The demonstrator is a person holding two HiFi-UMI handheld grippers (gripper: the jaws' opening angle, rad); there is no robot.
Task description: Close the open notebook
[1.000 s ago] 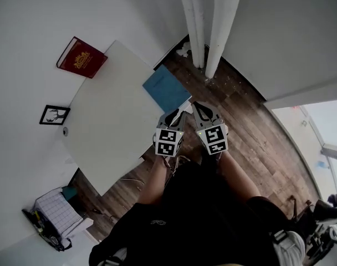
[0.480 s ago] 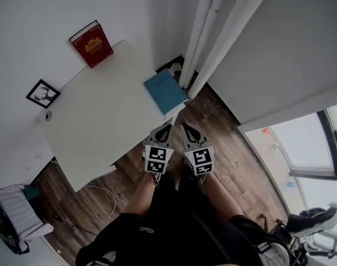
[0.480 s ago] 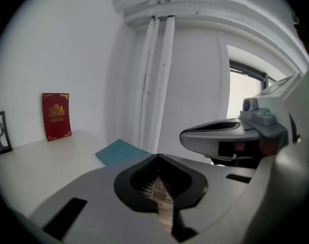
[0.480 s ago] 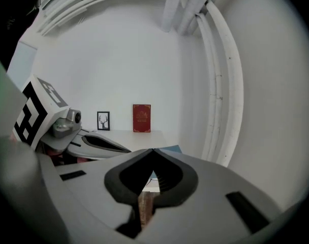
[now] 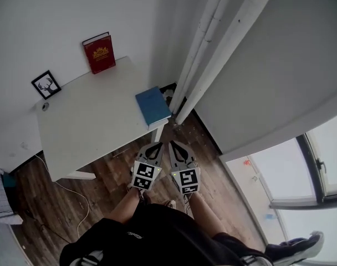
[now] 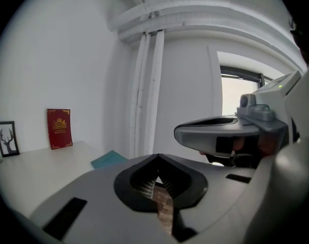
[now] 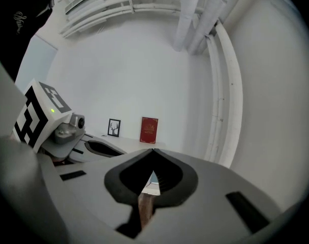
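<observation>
Bottom of the head view: person's legs (image 5: 127, 206), over a wood floor (image 5: 213, 159). Just above them, centre frame, the left gripper (image 5: 155, 145) and right gripper (image 5: 172, 144) sit side by side and point up-frame, over the floor just off the white surface (image 5: 91, 132). Left fingers are closed tip to tip with nothing between them. Right fingers are closed too, and empty.

Next up-frame is the notebook (image 5: 153, 105): plain blue cover, shut, lying flat at the right end of the surface by its corner, upper centre of frame. Neither gripper touches it. In the left gripper view it shows as a teal slab on the surface edge, left of centre.

Further back, upper left, a red book (image 5: 99, 52) with gold print stands upright at the wall. Left of it is a framed deer picture (image 5: 46, 84), with a small round item (image 5: 45, 106) just below, too small to tell. White pipes (image 5: 204, 49) run along the wall right of the notebook.
</observation>
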